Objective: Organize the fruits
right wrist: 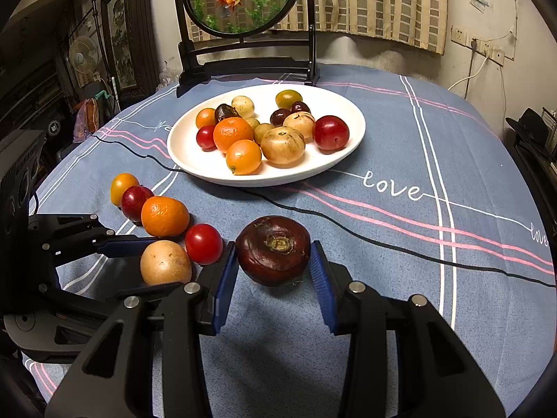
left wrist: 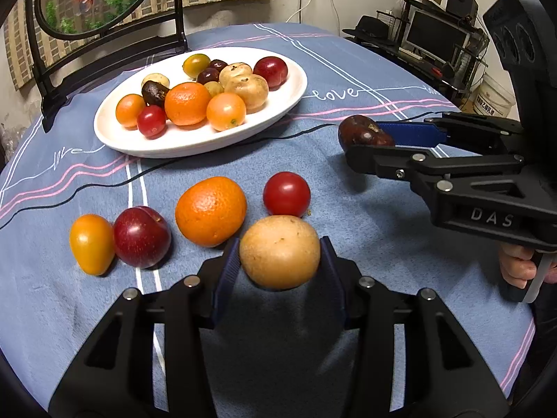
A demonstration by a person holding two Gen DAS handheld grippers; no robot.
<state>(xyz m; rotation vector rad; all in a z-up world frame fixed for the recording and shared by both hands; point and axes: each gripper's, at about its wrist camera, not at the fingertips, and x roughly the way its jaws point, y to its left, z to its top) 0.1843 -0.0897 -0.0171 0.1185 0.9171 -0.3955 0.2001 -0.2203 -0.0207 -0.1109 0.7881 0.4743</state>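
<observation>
My left gripper [left wrist: 280, 261] is shut on a tan round fruit [left wrist: 279, 251], held just above the blue cloth; it shows in the right wrist view too [right wrist: 165, 262]. My right gripper [right wrist: 274, 264] is shut on a dark purple-brown fruit [right wrist: 273, 249], also seen in the left wrist view [left wrist: 363, 133]. On the cloth lie in a row a yellow-orange tomato [left wrist: 91, 244], a red plum [left wrist: 141, 237], an orange [left wrist: 210, 210] and a red tomato [left wrist: 286, 194]. A white plate [left wrist: 285, 104] behind holds several mixed fruits.
A round painted screen on a black stand [right wrist: 243, 66] stands behind the plate. A black cable [right wrist: 400, 247] runs across the cloth. A desk with a monitor [left wrist: 435, 38] stands beyond the table at the right.
</observation>
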